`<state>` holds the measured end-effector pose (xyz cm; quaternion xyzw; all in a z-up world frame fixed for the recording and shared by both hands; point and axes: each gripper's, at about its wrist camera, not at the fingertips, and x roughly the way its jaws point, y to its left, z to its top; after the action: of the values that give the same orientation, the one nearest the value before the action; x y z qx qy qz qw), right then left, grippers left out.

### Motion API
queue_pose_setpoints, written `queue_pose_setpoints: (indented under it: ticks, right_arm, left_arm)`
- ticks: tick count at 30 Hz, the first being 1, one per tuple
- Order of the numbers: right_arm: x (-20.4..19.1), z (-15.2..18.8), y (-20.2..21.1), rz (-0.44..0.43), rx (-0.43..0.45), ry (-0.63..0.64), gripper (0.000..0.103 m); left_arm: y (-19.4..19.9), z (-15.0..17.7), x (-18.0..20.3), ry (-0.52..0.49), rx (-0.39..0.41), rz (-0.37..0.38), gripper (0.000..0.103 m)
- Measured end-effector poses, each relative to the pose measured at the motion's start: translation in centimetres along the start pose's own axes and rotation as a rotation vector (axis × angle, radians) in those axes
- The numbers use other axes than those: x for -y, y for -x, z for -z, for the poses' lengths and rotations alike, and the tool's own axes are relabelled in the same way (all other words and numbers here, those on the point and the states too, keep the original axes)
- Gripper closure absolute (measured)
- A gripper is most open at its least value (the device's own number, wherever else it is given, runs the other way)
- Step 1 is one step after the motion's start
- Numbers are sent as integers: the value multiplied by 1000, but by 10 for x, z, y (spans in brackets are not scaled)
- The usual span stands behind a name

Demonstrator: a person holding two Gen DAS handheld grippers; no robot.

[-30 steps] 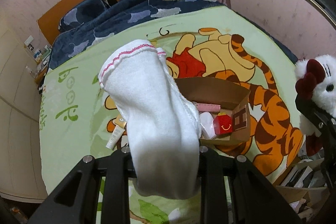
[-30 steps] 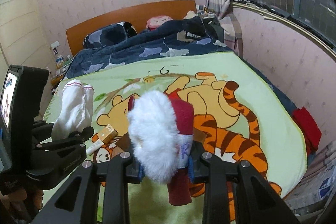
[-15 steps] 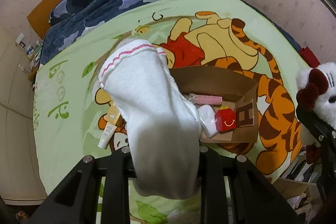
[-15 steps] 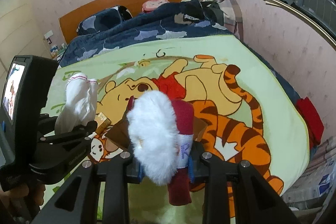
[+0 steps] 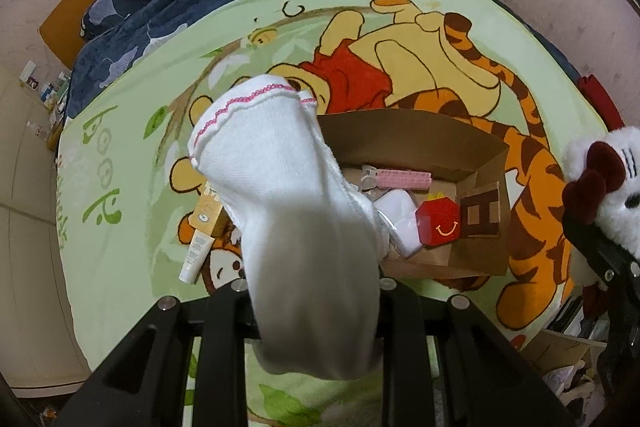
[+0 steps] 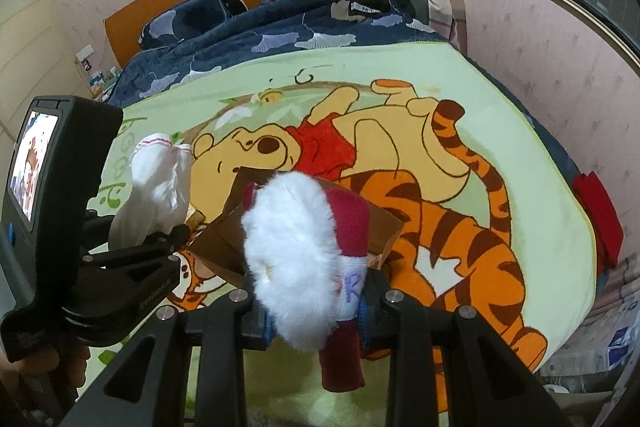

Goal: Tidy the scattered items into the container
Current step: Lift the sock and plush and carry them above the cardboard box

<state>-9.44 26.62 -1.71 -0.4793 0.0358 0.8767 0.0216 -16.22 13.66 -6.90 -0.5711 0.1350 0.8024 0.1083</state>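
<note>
My left gripper [image 5: 316,287] is shut on a white sock with pink trim [image 5: 280,195], held above the bed just left of an open cardboard box [image 5: 424,143]. The box holds a pink hair roller [image 5: 404,179], a white object [image 5: 400,219] and a small red carton with a yellow smile [image 5: 438,225]. My right gripper [image 6: 316,297] is shut on a white-and-red plush toy [image 6: 296,251], over the near side of the box [image 6: 224,239]. The sock [image 6: 158,183] and left gripper [image 6: 132,255] show at the left of the right wrist view.
A cream tube [image 5: 196,255] and a small orange box [image 5: 208,207] lie on the green cartoon blanket [image 5: 120,267] left of the box. A dark blue quilt [image 6: 280,31] covers the bed's far end. A red cloth [image 6: 598,215] hangs at the bed's right edge. Walls are close on the right.
Both grippers have tilted down and moved forward over the bed toward the box. The sock and the plush toy stay held.
</note>
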Motion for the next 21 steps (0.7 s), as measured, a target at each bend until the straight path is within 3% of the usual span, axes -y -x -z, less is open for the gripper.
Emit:
queue_pose_setpoints:
  ticks: [21]
  right_arm:
    - [1,-8,-30,3,-57,-1,74]
  left_arm:
    - [-30,-13,2,-11,-60,9,77]
